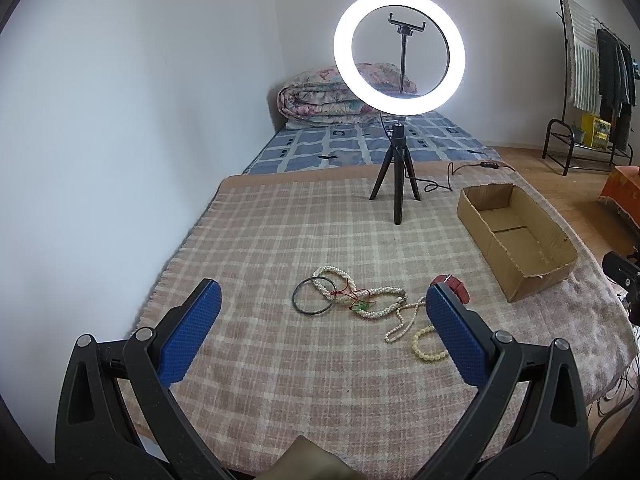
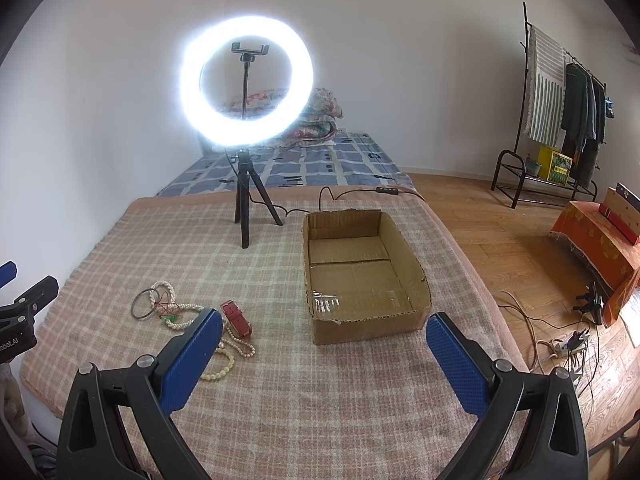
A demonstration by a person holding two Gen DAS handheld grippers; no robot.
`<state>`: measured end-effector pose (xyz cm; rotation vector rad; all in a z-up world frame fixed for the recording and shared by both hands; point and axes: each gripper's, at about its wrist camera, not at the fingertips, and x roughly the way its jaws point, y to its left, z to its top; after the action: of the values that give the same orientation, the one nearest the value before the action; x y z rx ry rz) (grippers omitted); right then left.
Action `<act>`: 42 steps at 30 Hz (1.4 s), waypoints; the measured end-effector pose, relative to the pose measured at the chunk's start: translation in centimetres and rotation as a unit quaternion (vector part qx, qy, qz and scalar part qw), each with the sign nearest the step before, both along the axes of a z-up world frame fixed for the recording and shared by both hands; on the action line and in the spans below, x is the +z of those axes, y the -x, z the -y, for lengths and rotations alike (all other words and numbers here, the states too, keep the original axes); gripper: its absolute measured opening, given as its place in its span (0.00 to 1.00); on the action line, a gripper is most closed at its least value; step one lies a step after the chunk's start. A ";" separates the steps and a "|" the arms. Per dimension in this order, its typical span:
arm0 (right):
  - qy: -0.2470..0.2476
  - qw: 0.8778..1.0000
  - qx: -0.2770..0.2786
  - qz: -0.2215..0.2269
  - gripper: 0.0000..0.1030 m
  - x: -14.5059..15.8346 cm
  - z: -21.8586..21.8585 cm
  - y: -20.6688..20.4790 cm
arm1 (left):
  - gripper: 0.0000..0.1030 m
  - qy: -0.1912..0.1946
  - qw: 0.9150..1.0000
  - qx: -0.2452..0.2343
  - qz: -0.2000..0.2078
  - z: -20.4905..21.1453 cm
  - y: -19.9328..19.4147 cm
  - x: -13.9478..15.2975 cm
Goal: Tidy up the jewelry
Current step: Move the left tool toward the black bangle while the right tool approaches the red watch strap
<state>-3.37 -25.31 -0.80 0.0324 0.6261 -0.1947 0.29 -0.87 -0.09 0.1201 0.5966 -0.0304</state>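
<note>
Jewelry lies in a loose pile on the plaid blanket: a dark bangle (image 1: 311, 296) (image 2: 143, 303), tangled white pearl strands (image 1: 362, 298) (image 2: 172, 312) with red and green bits, a cream bead bracelet (image 1: 427, 345) (image 2: 221, 366) and a red watch strap (image 1: 456, 287) (image 2: 236, 317). An open, empty cardboard box (image 1: 516, 232) (image 2: 360, 272) sits to the right of the pile. My left gripper (image 1: 323, 312) is open and empty, held just short of the pile. My right gripper (image 2: 324, 344) is open and empty, near the box's front wall.
A lit ring light on a black tripod (image 1: 398, 184) (image 2: 250, 208) stands behind the jewelry, its cable trailing right. A mattress with folded quilt (image 1: 332, 96) lies beyond. A clothes rack (image 2: 560, 120), orange-covered stand (image 2: 600, 248) and floor cables (image 2: 560, 344) are at right.
</note>
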 end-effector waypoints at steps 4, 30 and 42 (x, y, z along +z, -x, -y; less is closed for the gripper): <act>0.001 1.000 0.002 -0.005 1.00 -0.3 -0.1 0.0 | 1.00 0.000 1.000 0.005 -0.005 -0.5 -0.4 -0.3; -0.003 0.993 0.109 -0.040 0.99 -4.2 -2.5 -3.6 | 1.00 0.070 0.995 0.003 -0.071 -10.9 -9.9 -2.5; -0.014 0.981 0.178 -0.080 0.77 -5.9 -3.3 -7.7 | 0.70 0.049 0.983 -0.021 -0.176 -9.9 -15.6 -7.8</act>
<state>4.34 -22.02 -6.66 -0.0678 0.7835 0.1599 15.91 9.02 -7.89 0.0301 0.9443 -0.1238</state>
